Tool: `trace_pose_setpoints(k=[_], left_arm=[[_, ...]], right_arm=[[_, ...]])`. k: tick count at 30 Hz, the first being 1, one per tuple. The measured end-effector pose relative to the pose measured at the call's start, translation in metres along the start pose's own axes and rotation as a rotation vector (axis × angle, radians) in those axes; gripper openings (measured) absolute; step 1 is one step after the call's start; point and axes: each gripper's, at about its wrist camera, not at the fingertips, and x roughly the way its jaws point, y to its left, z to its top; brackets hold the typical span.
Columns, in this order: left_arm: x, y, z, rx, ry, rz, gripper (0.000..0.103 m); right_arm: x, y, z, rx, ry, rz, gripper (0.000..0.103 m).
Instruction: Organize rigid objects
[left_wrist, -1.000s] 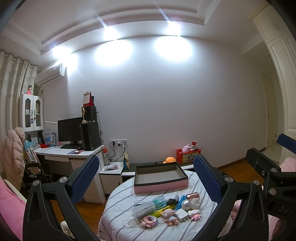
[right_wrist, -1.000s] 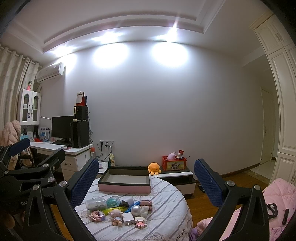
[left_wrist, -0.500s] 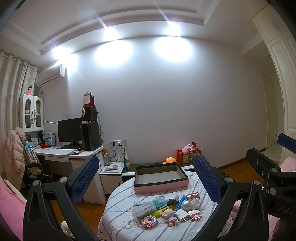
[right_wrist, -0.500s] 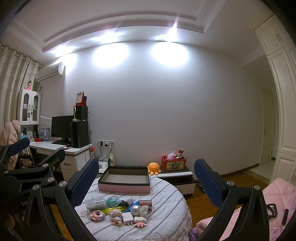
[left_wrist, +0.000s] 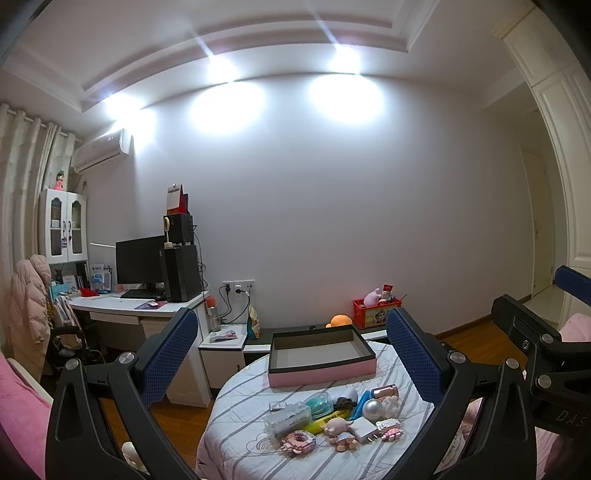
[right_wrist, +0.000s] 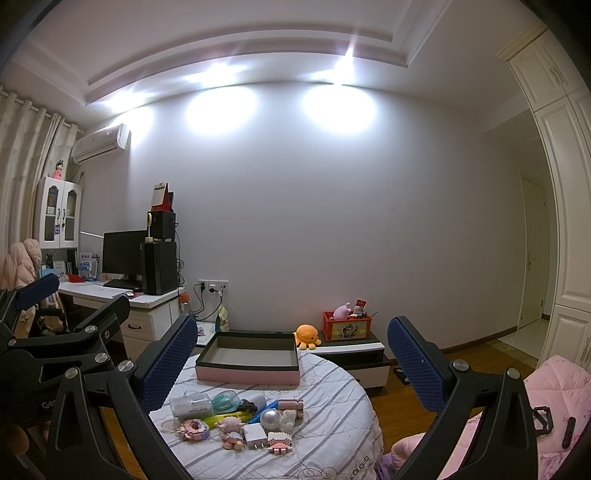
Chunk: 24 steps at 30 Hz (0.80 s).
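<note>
Almost nothing has changed: the left gripper (left_wrist: 291, 354) and right gripper (right_wrist: 291, 354) seem to hold the same place, both wide open, toward 12 o'clock.

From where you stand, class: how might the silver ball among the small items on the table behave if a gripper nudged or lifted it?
The silver ball looks round and glossy, so a nudge would probably set it rolling across the striped tablecloth. Its smooth, shiny surface may slip between pads unless squeezed across its middle. Neighbours like the white charger sit close and might stop it.
</note>
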Motion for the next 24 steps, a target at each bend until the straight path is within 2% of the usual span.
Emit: trace_pose_setpoints(k=[24], left_arm=[[0.0007, 0.0007, -0.0012, 0.002, 0.002, -0.001, 0.103]], right_arm=[[0.0, -0.0003, 0.0008, -0.003, 0.004, -0.003, 0.103]])
